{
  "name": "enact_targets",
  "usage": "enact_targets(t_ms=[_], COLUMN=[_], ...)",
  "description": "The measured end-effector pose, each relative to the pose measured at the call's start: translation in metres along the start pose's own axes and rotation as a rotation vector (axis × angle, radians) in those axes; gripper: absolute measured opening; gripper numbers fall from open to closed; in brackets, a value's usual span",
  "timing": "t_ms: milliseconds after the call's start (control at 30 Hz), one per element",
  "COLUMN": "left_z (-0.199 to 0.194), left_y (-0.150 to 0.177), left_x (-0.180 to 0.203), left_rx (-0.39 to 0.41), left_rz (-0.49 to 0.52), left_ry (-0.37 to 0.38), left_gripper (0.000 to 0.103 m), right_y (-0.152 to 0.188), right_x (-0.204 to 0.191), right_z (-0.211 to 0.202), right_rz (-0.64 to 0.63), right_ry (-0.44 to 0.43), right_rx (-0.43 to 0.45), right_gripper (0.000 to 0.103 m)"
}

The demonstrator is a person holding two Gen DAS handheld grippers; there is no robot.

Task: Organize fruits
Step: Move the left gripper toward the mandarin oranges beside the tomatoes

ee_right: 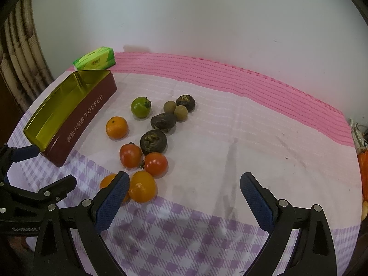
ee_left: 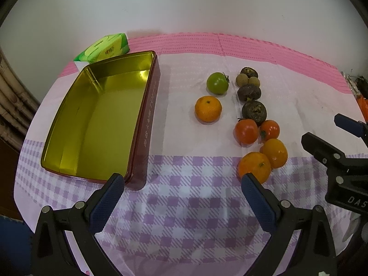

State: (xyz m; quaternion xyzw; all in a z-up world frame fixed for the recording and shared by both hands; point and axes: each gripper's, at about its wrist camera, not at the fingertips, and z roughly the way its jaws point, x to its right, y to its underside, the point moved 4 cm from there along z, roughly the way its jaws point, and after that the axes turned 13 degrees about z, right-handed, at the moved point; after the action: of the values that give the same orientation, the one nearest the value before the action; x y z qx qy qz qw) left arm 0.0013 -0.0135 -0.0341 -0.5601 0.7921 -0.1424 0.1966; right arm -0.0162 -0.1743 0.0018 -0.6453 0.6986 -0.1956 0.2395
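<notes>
The fruits lay loose on the table (ee_left: 184, 207) in a rough line, from the dark ones (ee_right: 153, 141) and the green tomato (ee_right: 140, 107) at the back to the oranges (ee_right: 142, 186) nearest the tools, with none yet in the tin (ee_left: 96, 115) standing open to their left. Both the left gripper (ee_left: 182, 197) and the right gripper (ee_right: 184, 195) hovered with jaws spread wide and holding nothing. The right one sat just beside the near oranges, probably because those were the easiest first pick.
</notes>
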Motion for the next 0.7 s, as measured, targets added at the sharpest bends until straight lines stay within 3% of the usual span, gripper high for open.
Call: enact_targets(t_ms=[433,700], left_z=[0.004,0.009], left_y=[0.004,0.004], left_x=[0.012,0.026], left_rx=[-0.018,-0.023], left_rz=[0.044,0.078], left_ry=[0.015,0.049], left_gripper=[0.100,0.099], right_y=[0.001,0.010], right_x=[0.016,0.030], right_z=[0.007,0.022], right_rz=[0.029,0.062], right_ry=[0.018,0.026], right_rx=[-0.015,-0.069], right_gripper=[0.097,0.097])
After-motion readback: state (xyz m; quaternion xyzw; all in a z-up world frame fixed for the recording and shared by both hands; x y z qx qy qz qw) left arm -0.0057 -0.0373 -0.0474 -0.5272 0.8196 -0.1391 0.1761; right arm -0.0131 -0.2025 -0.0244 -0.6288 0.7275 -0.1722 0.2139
